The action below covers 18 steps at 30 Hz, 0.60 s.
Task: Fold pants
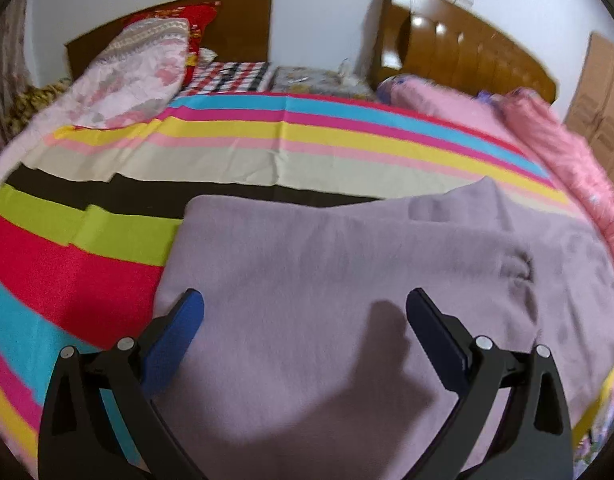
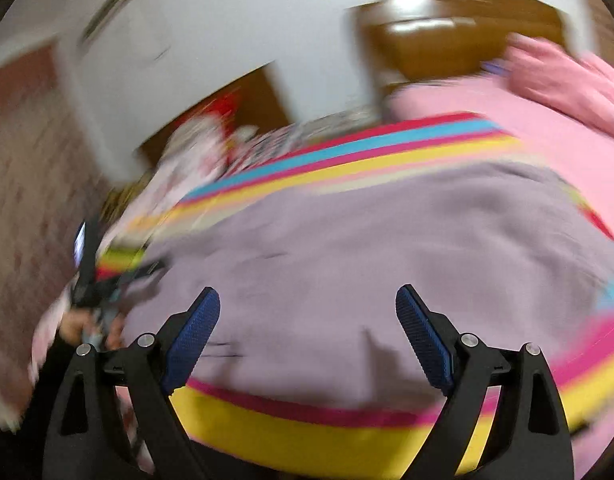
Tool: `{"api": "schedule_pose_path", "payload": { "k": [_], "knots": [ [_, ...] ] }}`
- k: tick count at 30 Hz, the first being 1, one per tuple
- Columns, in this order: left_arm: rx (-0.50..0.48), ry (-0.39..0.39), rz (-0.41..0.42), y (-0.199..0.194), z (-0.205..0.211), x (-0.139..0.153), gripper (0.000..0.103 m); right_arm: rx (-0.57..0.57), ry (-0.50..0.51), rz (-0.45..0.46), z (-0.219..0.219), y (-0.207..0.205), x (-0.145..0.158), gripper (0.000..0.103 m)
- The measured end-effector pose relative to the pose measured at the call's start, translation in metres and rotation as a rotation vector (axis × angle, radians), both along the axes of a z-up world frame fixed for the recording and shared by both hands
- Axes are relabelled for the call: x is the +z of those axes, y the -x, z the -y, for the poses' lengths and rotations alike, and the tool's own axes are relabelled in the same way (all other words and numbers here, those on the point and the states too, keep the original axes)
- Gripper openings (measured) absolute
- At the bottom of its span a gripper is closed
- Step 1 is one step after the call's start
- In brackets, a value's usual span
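Observation:
The lilac fleece pants (image 1: 327, 280) lie flat and folded over on the striped bed sheet (image 1: 267, 136); a second layer's edge shows at the far right. My left gripper (image 1: 305, 306) is open and empty, just above the near part of the pants. In the right wrist view the pants (image 2: 367, 248) fill the middle, blurred by motion. My right gripper (image 2: 307, 304) is open and empty, above their near edge. The left gripper (image 2: 91, 276) and the hand that holds it show at the left of that view.
A floral quilt (image 1: 135, 76) and red pillow lie at the far left. A pink quilt (image 1: 547, 152) is bunched along the right. Two wooden headboards (image 1: 467, 52) stand against the white wall. A cardboard box (image 1: 603, 100) stands far right.

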<state>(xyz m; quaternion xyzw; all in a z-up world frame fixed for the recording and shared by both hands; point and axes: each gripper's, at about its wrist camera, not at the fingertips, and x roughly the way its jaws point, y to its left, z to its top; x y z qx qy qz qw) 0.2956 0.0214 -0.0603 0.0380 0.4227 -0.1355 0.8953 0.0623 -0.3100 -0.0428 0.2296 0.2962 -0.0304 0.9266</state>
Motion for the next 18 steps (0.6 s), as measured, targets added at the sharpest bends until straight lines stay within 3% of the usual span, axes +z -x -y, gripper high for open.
{"api": "schedule_pose_path", "payload": {
  "k": [1, 3, 5, 7, 12, 16, 18],
  "knots": [
    [0.041, -0.036, 0.007, 0.005, 0.006, 0.005, 0.101, -0.082, -0.039, 0.007, 0.024, 0.018, -0.003, 0.087],
    [0.054, -0.025, 0.041, 0.016, 0.014, 0.017, 0.101, -0.201, -0.084, 0.001, 0.058, 0.043, -0.012, 0.087],
    [-0.005, 0.029, 0.080, 0.030, 0.031, 0.033, 0.101, -0.308, -0.140, -0.033, 0.090, 0.068, -0.027, 0.087],
    [-0.084, 0.034, 0.111, 0.041, 0.056, 0.043, 0.101, -0.357, -0.203, -0.015, 0.110, 0.083, -0.036, 0.087],
    [-0.219, -0.011, 0.113, 0.051, 0.108, 0.041, 0.101, -0.361, -0.248, 0.034, 0.134, 0.080, -0.040, 0.087],
    [-0.270, -0.023, 0.073, 0.057, 0.133, 0.025, 0.101, -0.310, -0.323, 0.007, 0.148, 0.058, -0.048, 0.087],
    [-0.286, -0.066, 0.050, 0.058, 0.142, 0.012, 0.101, -0.276, -0.358, -0.032, 0.153, 0.050, -0.051, 0.087]
  ]
}}
